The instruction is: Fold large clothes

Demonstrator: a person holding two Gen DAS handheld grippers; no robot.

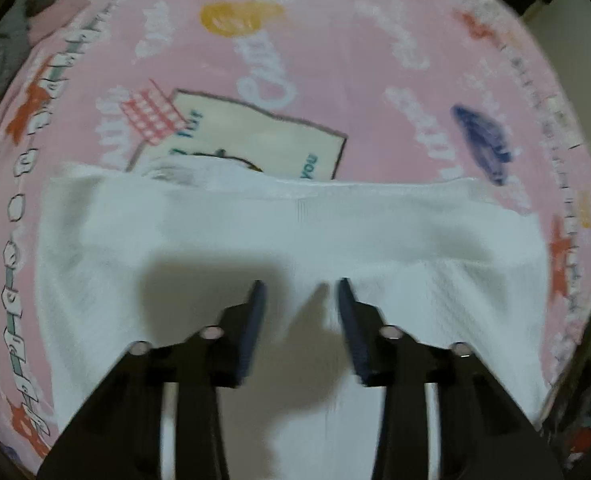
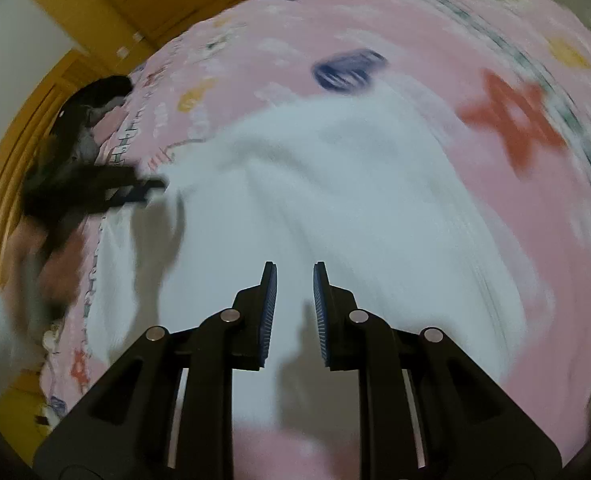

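A white ribbed garment (image 1: pixel 295 232) lies spread flat on a pink patterned blanket (image 1: pixel 335 60), its straight folded edge running across the middle of the left wrist view. My left gripper (image 1: pixel 301 283) hangs straight down over it, open, with nothing between its dark blue pads. In the blurred right wrist view the same white garment (image 2: pixel 335 184) fills the centre. My right gripper (image 2: pixel 294 267) is tilted down above it, jaws a little apart and empty. The left gripper (image 2: pixel 151 190), held by a hand, shows there at the garment's left edge.
A heap of grey and dark clothes (image 1: pixel 15 24) lies at the blanket's far left corner, seen as a dark pile (image 2: pixel 91 92) from the right wrist. Yellow wooden panelling (image 2: pixel 95 4) stands beyond the bed. A dark blurred object (image 1: pixel 587 344) sits at the right edge.
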